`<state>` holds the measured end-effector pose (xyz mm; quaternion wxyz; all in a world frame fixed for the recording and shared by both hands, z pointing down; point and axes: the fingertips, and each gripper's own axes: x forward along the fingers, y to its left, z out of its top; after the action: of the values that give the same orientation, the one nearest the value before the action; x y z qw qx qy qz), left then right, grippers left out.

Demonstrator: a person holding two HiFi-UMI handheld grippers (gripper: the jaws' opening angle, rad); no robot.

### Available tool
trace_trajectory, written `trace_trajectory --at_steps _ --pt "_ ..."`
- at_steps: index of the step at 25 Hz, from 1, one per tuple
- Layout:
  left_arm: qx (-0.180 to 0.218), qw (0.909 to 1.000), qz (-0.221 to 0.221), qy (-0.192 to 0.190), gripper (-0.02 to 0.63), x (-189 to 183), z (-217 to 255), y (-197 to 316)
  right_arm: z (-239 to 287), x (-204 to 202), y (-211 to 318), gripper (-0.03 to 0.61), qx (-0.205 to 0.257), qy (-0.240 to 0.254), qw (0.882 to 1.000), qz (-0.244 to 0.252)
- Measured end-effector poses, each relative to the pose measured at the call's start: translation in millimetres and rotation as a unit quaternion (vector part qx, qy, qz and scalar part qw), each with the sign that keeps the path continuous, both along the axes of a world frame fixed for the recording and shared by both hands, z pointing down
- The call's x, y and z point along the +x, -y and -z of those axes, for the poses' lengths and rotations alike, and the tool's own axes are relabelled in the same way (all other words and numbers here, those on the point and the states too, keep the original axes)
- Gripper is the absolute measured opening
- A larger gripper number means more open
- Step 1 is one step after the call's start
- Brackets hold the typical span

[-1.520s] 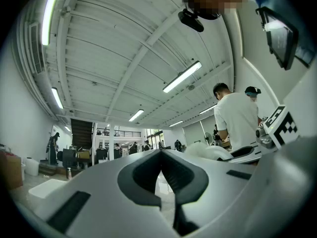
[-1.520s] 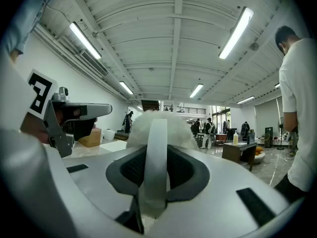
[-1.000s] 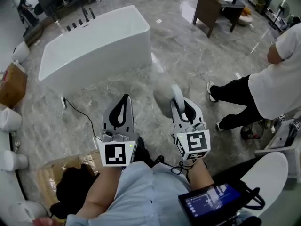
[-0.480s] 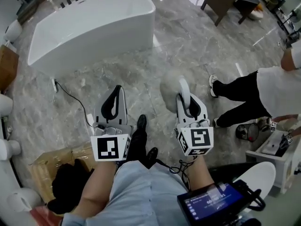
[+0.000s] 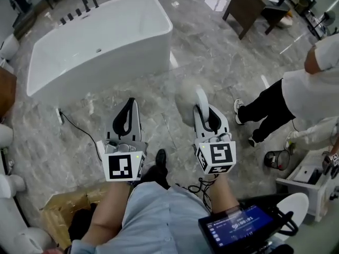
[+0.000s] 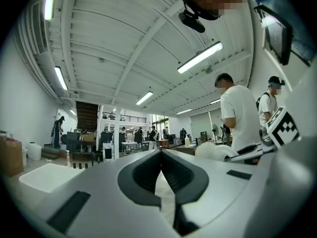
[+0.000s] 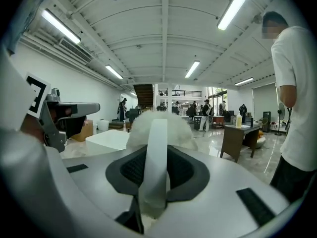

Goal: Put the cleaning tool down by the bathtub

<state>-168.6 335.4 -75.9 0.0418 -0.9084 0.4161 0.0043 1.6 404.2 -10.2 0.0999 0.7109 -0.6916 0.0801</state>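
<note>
Right gripper [image 5: 207, 119] jaws are clamping the duster [image 5: 186, 106] handle for set-down near the tub [image 5: 100, 41]; left gripper [image 5: 128, 115] jaws are sitting together

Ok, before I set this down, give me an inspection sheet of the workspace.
Surface: grey marble floor.
Job's things: tool held in right gripper; bathtub ahead, apart from it.
Clutter: cardboard box at lower left.
Grippers: right gripper's jaws shut on the tool's handle; left gripper jaws together, empty.
Cables: black cable on floor near bathtub.
Surroundings: bystander at right, desk beyond.
</note>
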Motion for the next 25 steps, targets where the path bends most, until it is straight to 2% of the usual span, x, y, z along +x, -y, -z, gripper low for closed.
trace_trajectory --at_steps 5,9,15,20,25 --pt "0.027 0.9995 -0.003 -0.013 0.015 13.3 25.3 40.2 29.3 18.1 44.0 0.098 0.025 -0.017 1.0 -0.005" --pt "0.044 0.9988 0.0 -0.023 0.015 11.0 42.9 56.5 44.8 16.0 67.0 0.098 0.042 -0.022 0.999 0.0" --pt "0.045 0.999 0.002 -0.008 0.015 17.1 39.3 68.7 44.4 20.2 79.0 0.098 0.046 -0.015 0.999 0.006" --pt "0.021 0.9997 -0.002 0.01 0.015 52.2 15.3 81.6 22.8 60.7 88.0 0.098 0.029 -0.001 1.0 -0.008" --pt "0.007 0.9994 0.005 0.032 0.015 101.5 -7.8 108.1 -1.7 121.5 121.0 0.098 0.018 0.016 1.0 -0.012"
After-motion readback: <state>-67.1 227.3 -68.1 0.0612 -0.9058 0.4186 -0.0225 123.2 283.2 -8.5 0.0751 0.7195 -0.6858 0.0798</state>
